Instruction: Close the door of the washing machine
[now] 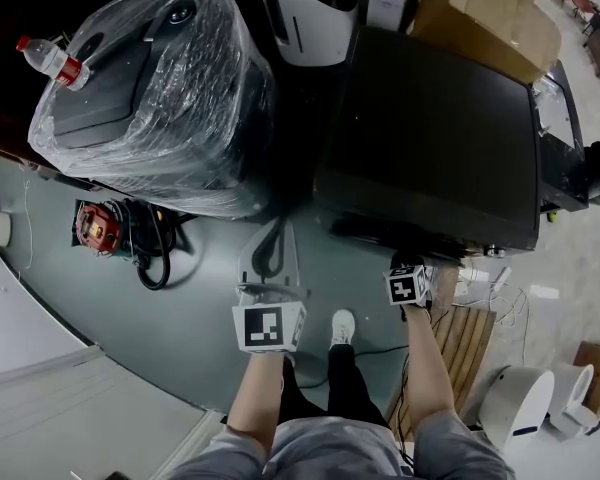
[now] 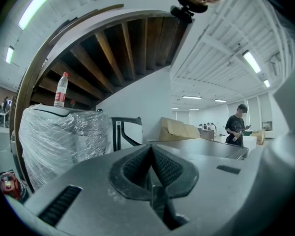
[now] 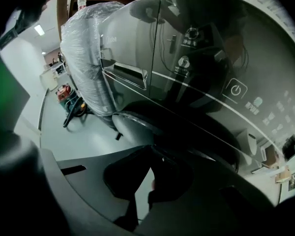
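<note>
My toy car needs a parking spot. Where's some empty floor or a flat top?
Bare grey floor lies between the red tool with its cables and the shoe. The washing machine top is bare too. Crowded: by the wooden pallet.

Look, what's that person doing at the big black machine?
A person stands at the washing machine with tongs in each hand. Its door looks ajar, not yet pushed shut. The right tongs, closed and empty, hover just in front of the door; the left tongs, also closed, are held off to its left.
</note>
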`<act>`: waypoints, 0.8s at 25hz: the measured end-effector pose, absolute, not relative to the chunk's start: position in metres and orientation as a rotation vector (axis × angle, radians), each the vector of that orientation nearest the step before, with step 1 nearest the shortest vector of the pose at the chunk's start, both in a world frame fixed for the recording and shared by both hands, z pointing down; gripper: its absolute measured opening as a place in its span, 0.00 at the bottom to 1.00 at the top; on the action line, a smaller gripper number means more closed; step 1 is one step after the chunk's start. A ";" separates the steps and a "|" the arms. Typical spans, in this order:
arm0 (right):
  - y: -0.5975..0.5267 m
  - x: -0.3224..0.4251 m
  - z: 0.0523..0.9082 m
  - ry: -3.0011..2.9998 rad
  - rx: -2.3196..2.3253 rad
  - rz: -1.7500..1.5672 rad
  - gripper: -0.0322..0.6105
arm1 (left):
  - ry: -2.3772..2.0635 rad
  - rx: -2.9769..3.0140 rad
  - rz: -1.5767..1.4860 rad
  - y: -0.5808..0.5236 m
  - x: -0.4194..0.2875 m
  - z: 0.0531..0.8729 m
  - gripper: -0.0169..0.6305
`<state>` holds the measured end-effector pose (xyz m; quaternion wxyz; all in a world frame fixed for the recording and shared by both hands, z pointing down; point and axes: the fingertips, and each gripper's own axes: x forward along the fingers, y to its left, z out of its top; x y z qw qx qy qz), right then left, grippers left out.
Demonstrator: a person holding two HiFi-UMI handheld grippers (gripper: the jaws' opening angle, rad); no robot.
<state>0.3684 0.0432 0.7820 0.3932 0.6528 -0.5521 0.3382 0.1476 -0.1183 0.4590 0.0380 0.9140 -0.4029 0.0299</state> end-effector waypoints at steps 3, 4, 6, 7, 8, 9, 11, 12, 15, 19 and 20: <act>0.044 0.368 0.784 -1.389 1.665 0.805 0.05 | -1.240 2.794 0.107 -0.119 0.145 0.460 0.03; 0.044 0.369 0.784 -1.386 1.672 0.800 0.05 | -1.242 2.793 0.110 -0.118 0.143 0.460 0.03; 0.044 0.369 0.784 -1.382 1.682 0.803 0.05 | -1.253 2.798 0.113 -0.118 0.140 0.459 0.03; 0.044 0.369 0.785 -1.382 1.687 0.804 0.05 | -1.258 2.798 0.112 -0.118 0.138 0.459 0.03; 0.044 0.370 0.784 -1.383 1.695 0.804 0.05 | -1.263 2.796 0.111 -0.118 0.136 0.458 0.03; 0.044 0.370 0.783 -1.382 1.709 0.801 0.05 | -1.266 2.791 0.109 -0.117 0.134 0.457 0.03; 0.045 0.371 0.777 -1.378 1.742 0.784 0.05 | -1.273 2.778 0.103 -0.115 0.129 0.454 0.03; 0.044 0.370 0.773 -1.380 1.757 0.774 0.05 | -1.277 2.776 0.102 -0.114 0.126 0.452 0.03; 0.036 0.363 0.756 -1.404 1.792 0.739 0.05 | -1.295 2.773 0.100 -0.113 0.115 0.449 0.03; 0.017 0.343 0.722 -1.469 1.874 0.682 0.05 | -1.325 2.756 0.080 -0.113 0.096 0.440 0.03; 0.010 0.336 0.710 -1.494 1.900 0.665 0.05 | -1.336 2.752 0.076 -0.113 0.091 0.437 0.03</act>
